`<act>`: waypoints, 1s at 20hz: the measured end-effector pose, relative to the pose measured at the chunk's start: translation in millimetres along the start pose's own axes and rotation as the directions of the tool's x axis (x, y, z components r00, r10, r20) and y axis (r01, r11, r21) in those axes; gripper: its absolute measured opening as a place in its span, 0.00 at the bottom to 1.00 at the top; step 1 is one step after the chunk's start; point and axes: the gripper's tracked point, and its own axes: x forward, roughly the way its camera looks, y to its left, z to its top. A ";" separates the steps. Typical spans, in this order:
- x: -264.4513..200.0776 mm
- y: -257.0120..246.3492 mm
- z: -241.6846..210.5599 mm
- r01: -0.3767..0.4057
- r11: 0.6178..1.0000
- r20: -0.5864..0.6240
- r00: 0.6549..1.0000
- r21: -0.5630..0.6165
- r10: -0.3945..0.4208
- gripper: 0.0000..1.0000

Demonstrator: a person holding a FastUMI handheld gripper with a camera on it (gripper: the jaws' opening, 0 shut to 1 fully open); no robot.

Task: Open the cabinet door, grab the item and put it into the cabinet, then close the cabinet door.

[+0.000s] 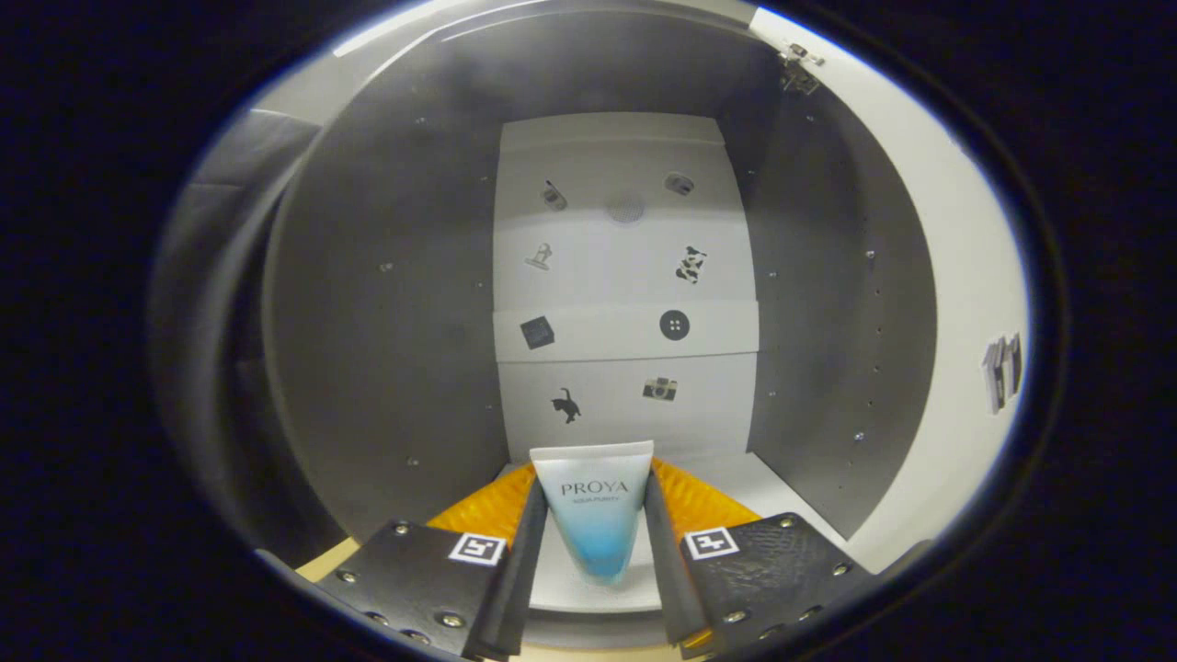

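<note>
I look straight into the open cabinet (386,276), whose grey side walls and white back panel (625,276) with small stickers lie ahead. A white-to-blue cosmetic tube (596,510) stands upright between my two fingers, crimped end up. My gripper (596,533) is shut on the tube, with a pad pressing on each of its sides. The tube hangs just above the cabinet's white floor (736,478) at the front of the opening. The open door (956,276) stands off to the right, seen from its inner white face, with a hinge (798,69) at its top.
The cabinet's side walls close in left and right of the fingers. A sticker (1002,372) sits on the door's inner face. A pale wooden edge (331,559) runs below the cabinet's front at the left finger.
</note>
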 end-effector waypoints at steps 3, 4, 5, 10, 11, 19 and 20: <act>21.3 -7.7 -12.7 0.020 1.000 -0.025 0.999 -0.016 -0.020 0.56; 23.0 -9.0 -15.8 0.026 0.999 -0.031 0.999 -0.029 -0.027 0.56; 23.8 -10.0 -17.9 0.032 0.999 -0.029 0.999 -0.040 -0.033 0.56; 32.7 -17.8 -27.7 0.060 0.997 -0.045 0.997 -0.037 -0.062 0.57; 33.2 -18.0 -30.7 0.065 0.997 -0.053 0.996 -0.045 -0.068 0.57; 33.6 -19.6 -25.5 0.071 0.997 -0.049 0.996 0.008 -0.071 0.73; 31.9 -20.4 -23.3 0.075 0.997 -0.043 0.996 0.007 -0.075 0.79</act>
